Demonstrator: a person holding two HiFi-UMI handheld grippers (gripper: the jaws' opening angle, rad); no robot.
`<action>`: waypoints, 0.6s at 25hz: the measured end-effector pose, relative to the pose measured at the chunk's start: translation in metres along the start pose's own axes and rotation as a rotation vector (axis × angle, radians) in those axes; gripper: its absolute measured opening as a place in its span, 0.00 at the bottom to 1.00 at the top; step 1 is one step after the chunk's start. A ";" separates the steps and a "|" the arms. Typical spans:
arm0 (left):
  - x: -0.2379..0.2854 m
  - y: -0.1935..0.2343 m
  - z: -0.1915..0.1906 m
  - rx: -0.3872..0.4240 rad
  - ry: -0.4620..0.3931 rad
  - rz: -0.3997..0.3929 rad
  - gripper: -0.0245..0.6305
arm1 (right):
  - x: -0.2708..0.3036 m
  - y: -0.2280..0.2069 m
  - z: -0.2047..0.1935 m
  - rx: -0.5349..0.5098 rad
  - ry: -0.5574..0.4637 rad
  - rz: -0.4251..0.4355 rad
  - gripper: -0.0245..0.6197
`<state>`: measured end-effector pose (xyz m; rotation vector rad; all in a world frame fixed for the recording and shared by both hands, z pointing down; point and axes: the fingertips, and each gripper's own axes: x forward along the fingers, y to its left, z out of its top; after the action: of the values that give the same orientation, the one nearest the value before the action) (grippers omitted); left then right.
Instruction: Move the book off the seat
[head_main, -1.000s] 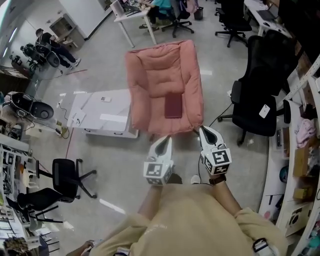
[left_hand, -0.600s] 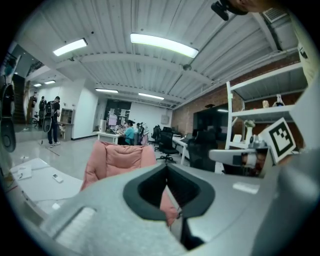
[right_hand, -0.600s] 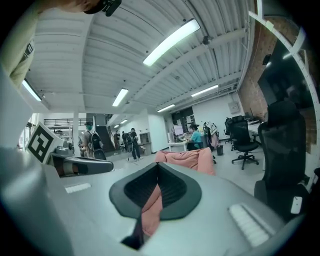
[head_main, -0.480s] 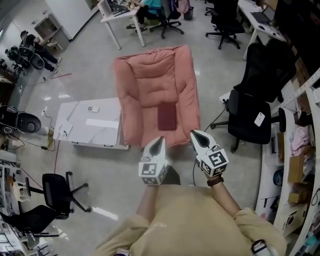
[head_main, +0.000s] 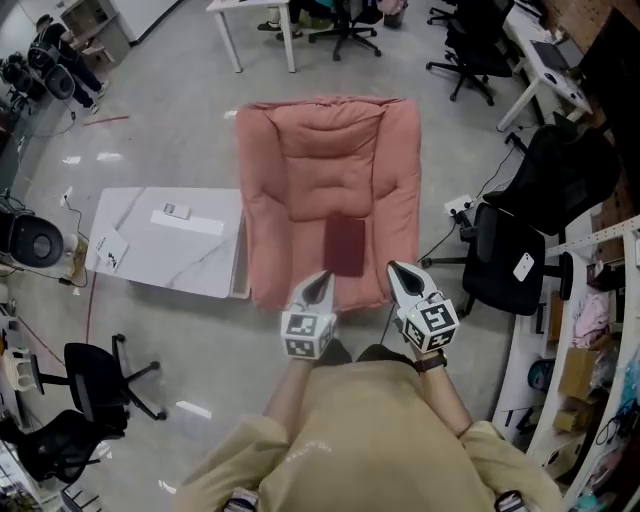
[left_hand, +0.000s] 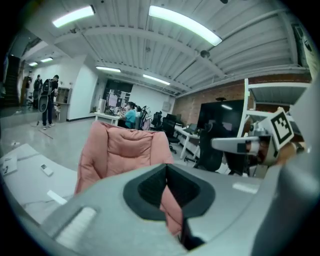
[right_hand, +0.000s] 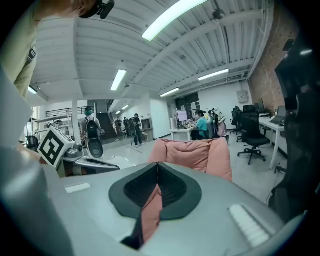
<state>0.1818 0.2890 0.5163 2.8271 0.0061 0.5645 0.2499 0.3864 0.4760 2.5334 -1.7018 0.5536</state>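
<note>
floor (head_main: 170, 130) grey, glossy | white table (head_main: 190, 268) left | black office chairs (head_main: 512, 262) right

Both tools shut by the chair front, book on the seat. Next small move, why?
Probably open the left tool and ease it toward the near edge of the dark red book lying flat on the pink padded chair. Both it and the right tool are shut, empty and short of the book, so neither can take it yet.

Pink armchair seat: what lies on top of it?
A dark red book lies flat near the front of the seat of the pink armchair. The cushion under it is hidden.
</note>
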 end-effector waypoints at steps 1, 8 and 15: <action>0.005 0.015 -0.006 -0.008 0.019 0.003 0.04 | 0.012 0.000 -0.008 0.015 0.023 -0.002 0.05; 0.052 0.070 -0.069 -0.079 0.204 0.026 0.05 | 0.056 -0.018 -0.090 0.178 0.207 0.005 0.11; 0.143 0.081 -0.132 -0.121 0.381 0.006 0.18 | 0.088 -0.074 -0.144 0.323 0.245 -0.031 0.11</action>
<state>0.2605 0.2509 0.7080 2.5622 0.0338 1.0567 0.3076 0.3709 0.6506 2.5496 -1.5929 1.1678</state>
